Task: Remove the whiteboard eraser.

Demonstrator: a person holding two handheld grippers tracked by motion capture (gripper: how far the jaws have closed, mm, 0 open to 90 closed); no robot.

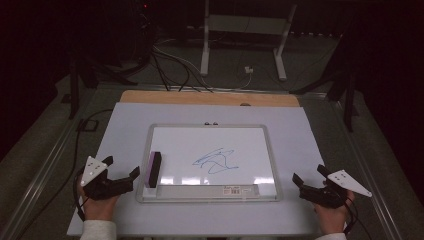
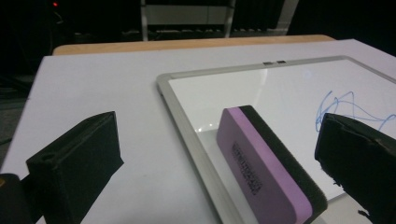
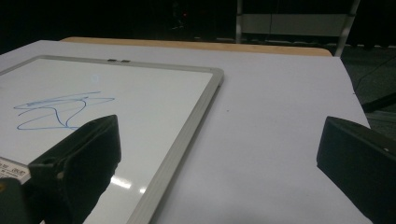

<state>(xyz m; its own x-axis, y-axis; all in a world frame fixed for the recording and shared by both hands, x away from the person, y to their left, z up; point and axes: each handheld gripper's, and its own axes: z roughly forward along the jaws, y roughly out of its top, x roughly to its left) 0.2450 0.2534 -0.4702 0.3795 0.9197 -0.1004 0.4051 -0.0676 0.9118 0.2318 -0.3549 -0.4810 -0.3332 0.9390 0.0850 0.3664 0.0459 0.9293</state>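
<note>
A silver-framed whiteboard (image 1: 272, 160) lies flat on the table, a blue scribble (image 1: 216, 161) at its middle. A purple eraser with a black felt side (image 1: 153, 169) rests on edge on the board's left part, close up in the left gripper view (image 2: 266, 163). My left gripper (image 1: 121, 168) sits at the table's near left, open, its jaws standing on either side of the eraser's near end without touching it (image 2: 219, 172). My right gripper (image 1: 310, 176) rests open at the near right, beside the board's right frame (image 3: 187, 140), with nothing between its jaws.
The board lies on a white sheet (image 1: 120, 125) that covers the wooden tabletop (image 1: 210, 98). Beyond the table are cables (image 1: 170, 65) and a white stand (image 1: 245, 30) on a dark floor. Bare white sheet lies to both sides of the board.
</note>
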